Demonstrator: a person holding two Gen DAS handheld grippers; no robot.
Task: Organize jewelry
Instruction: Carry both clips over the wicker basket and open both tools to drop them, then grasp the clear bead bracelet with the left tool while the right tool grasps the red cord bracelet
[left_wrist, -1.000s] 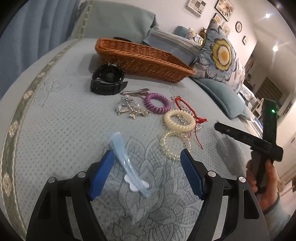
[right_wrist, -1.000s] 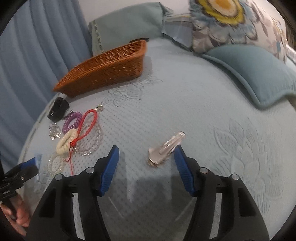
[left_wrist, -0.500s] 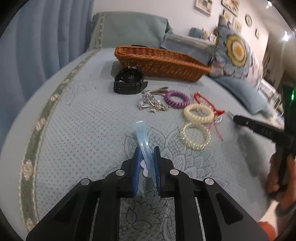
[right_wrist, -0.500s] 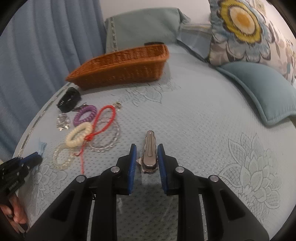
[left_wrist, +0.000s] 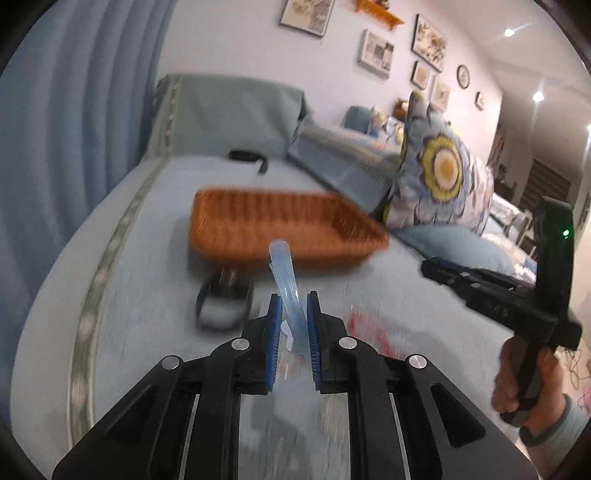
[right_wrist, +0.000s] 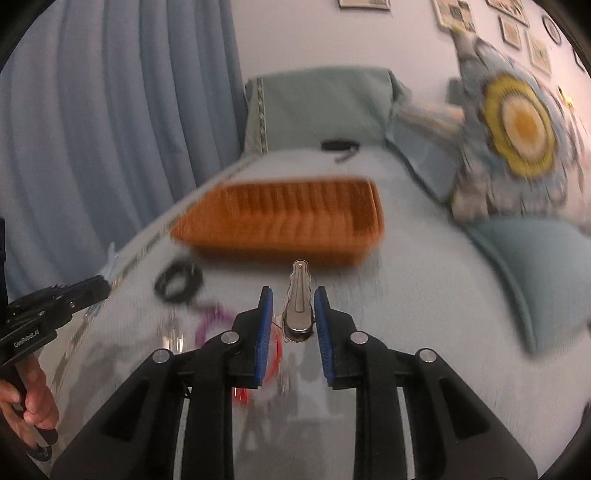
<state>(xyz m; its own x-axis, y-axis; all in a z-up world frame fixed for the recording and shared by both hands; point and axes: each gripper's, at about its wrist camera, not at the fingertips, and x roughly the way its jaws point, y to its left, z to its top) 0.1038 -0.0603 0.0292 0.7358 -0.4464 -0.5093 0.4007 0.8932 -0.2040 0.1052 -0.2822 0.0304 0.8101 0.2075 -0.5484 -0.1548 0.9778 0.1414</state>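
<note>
My left gripper (left_wrist: 293, 325) is closed on the blue clip (left_wrist: 287, 284). The two blue pads (left_wrist: 275, 332) press the lower part of the clip from both sides, and the rest of the clip stands up and forward from between them, a little tilted. The clip is lifted off the bed (left_wrist: 147, 295); its tip shows in front of the basket (left_wrist: 280, 229).

My right gripper (right_wrist: 293, 319) is closed on the silver clip (right_wrist: 298, 299). The pads (right_wrist: 264, 332) do not come fully together, because the wide back end of the clip sits between them. The narrow end points forward to the basket (right_wrist: 288, 225), and it is also in the air above the bed (right_wrist: 424, 295).

The basket lies on the bed ahead of both grippers, and I see nothing clearly inside because of the blur. Between the left gripper and the basket lies the black watch (left_wrist: 223, 302). To the right of the left gripper there is a red blur on the bed, the red cord (left_wrist: 365, 325). In the right view I see the watch (right_wrist: 179, 282) near the basket, a purple ring (right_wrist: 214, 321) under it, and a part of the red cord (right_wrist: 275, 354) below the left pad. The other pieces are too blurred to tell.

The right gripper (left_wrist: 491, 284) shows at the right edge of the left view, held by a hand (left_wrist: 517, 376).
</note>
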